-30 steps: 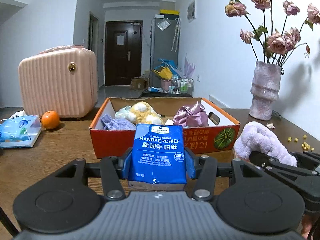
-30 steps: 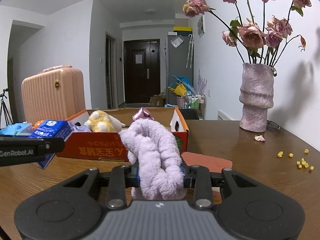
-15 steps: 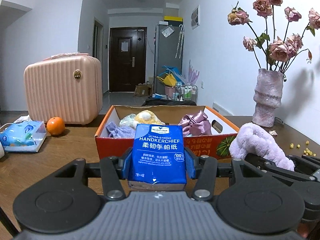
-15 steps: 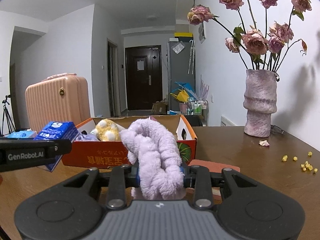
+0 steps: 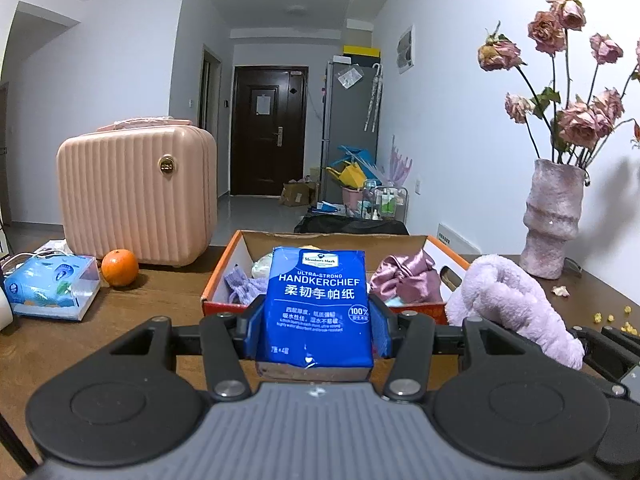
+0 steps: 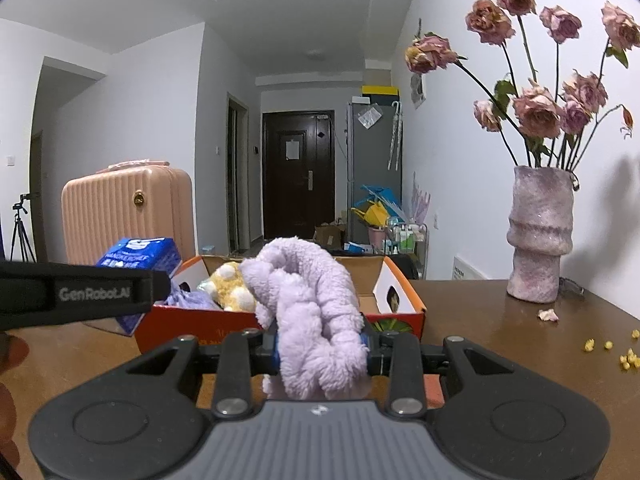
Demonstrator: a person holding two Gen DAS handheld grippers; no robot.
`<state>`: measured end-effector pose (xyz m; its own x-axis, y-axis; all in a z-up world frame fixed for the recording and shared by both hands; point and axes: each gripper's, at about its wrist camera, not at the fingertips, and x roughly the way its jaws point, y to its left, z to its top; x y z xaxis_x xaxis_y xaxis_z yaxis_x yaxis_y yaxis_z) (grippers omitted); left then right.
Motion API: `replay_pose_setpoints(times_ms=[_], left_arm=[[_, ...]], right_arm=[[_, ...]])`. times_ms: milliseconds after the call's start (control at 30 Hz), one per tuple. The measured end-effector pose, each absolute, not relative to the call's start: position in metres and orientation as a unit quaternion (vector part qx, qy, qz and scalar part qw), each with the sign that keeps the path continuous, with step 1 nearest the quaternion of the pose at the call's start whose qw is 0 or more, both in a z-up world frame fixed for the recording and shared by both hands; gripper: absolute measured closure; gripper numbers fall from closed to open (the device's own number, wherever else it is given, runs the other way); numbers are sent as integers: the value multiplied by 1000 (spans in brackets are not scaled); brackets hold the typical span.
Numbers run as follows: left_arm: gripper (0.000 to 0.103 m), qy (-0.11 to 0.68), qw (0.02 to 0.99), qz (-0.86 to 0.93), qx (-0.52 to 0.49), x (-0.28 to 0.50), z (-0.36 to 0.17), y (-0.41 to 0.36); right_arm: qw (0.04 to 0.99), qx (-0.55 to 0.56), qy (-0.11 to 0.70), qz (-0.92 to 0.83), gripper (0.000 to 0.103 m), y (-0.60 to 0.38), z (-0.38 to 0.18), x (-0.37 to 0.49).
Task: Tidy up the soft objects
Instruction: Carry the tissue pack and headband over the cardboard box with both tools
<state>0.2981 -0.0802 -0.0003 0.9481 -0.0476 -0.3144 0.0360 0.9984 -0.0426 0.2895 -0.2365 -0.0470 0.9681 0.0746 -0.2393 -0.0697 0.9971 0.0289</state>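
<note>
My left gripper [image 5: 316,330] is shut on a blue handkerchief tissue pack [image 5: 318,304] and holds it in front of the orange cardboard box [image 5: 224,272]. My right gripper [image 6: 320,350] is shut on a fluffy lilac cloth [image 6: 312,312], also seen at the right of the left wrist view [image 5: 516,304]. The box [image 6: 400,292] holds a yellow plush toy [image 6: 230,286], a purple knit piece [image 5: 244,286] and a pink satin scrunchie [image 5: 404,280]. The tissue pack shows at the left of the right wrist view [image 6: 140,258].
A pink suitcase [image 5: 136,192], an orange [image 5: 119,267] and a wet-wipe pack [image 5: 48,286] stand at the left on the wooden table [image 5: 120,316]. A vase of dried roses [image 6: 540,236] stands at the right, with yellow crumbs [image 6: 612,350] on the table.
Both grippers have risen with their loads still held; the box and table now sit lower in both views.
</note>
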Motion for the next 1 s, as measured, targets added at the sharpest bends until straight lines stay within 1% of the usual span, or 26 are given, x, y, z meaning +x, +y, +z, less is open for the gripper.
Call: replay_pose_setpoints(times_ms=[1000], left_arm=[[51,145,989,5,-35,380,6,-64]], right_arm=[[994,40,104,-5,71,-251,-34,390]])
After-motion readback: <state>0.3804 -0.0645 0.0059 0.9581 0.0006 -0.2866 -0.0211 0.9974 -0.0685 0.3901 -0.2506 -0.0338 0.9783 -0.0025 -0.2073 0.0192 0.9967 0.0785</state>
